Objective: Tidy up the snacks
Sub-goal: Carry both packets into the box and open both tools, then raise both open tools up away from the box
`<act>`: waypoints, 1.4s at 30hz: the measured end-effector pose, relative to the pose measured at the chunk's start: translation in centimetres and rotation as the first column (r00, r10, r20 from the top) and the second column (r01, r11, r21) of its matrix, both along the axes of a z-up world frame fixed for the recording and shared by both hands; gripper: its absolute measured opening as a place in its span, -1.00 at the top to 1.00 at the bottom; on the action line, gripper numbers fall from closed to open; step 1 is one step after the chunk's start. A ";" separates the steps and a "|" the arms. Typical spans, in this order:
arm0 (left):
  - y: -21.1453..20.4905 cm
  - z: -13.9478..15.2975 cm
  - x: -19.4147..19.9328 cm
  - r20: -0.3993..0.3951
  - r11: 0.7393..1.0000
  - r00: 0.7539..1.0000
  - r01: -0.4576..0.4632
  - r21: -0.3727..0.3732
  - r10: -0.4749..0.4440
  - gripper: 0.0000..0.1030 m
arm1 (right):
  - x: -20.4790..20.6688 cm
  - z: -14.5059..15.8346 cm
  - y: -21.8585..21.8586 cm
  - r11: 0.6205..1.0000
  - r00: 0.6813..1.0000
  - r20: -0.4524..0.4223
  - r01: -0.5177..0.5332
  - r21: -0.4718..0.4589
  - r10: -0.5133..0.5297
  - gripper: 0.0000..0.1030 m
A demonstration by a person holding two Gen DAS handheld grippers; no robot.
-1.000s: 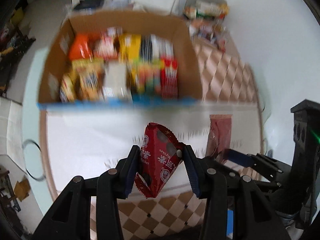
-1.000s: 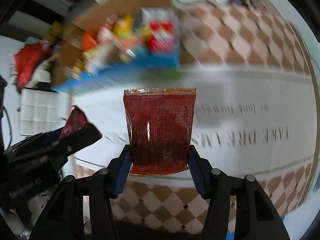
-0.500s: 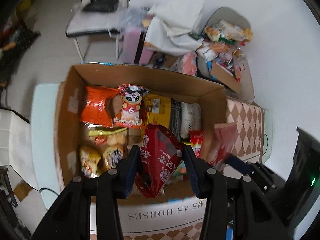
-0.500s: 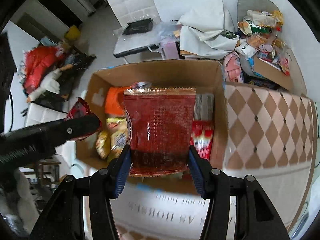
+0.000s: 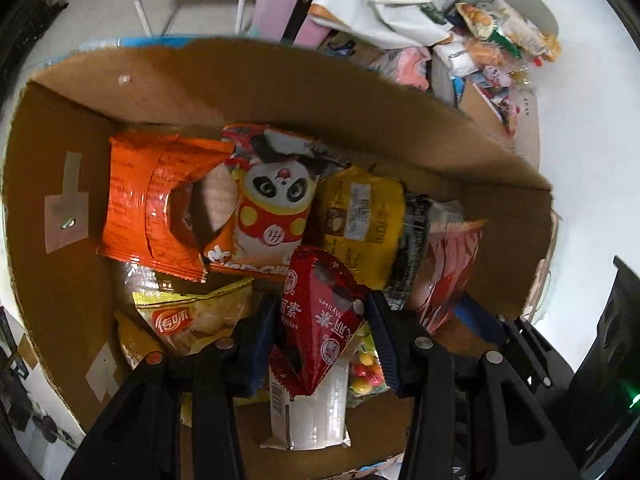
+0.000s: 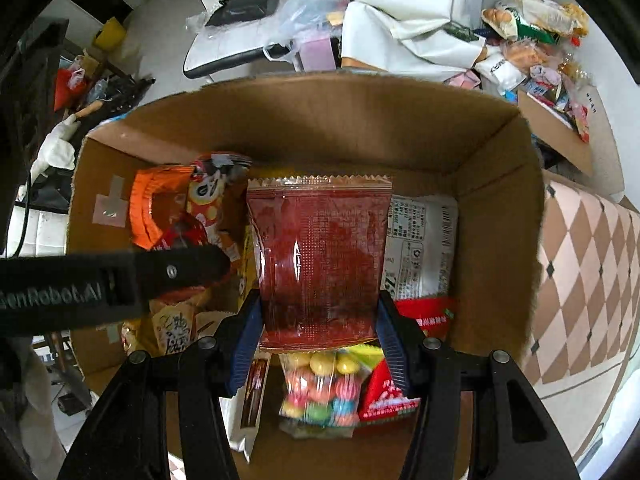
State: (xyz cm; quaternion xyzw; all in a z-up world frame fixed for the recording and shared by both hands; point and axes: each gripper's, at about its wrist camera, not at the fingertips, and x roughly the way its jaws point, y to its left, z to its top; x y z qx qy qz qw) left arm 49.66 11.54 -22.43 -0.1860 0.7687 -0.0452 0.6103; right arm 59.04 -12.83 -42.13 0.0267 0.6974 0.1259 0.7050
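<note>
My left gripper [image 5: 322,334] is shut on a red triangular snack pack [image 5: 320,316] and holds it over the open cardboard box [image 5: 52,184]. My right gripper [image 6: 318,336] is shut on a flat dark-red snack packet [image 6: 318,260] and holds it over the same box [image 6: 500,208]. The box holds several snacks: an orange bag [image 5: 148,204], a panda bag [image 5: 272,208], a yellow bag [image 5: 360,216], a candy bag [image 6: 320,392]. The left gripper [image 6: 120,276] shows in the right wrist view at the left. The dark-red packet [image 5: 448,272] shows in the left wrist view.
A checkered tablecloth [image 6: 580,272] lies to the right of the box. Behind the box are a white chair [image 6: 236,40], white cloth [image 6: 408,20] and a pile of loose snacks [image 6: 532,40]. Clutter lies on the floor at the left [image 6: 80,80].
Both grippers moved forward with their packets, from above the table in front of the box to low over the box's contents. The box now fills both views.
</note>
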 end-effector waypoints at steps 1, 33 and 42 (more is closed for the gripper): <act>0.1 -0.1 -0.1 -0.007 1.000 1.000 -0.009 -0.007 0.009 0.13 | 0.3 -0.3 -0.1 1.000 1.000 -0.009 0.005 0.014 -0.005 -0.13; 0.4 9.8 -8.5 0.335 0.962 0.936 0.008 0.272 -0.103 -0.74 | -5.2 6.2 -4.6 0.990 0.993 0.106 0.071 -0.120 -0.058 -0.89; -1.0 14.8 -15.6 0.481 0.947 0.869 -0.052 0.316 -0.112 -0.74 | -12.1 11.7 -5.4 0.991 0.972 0.228 0.082 -0.101 -0.057 -0.89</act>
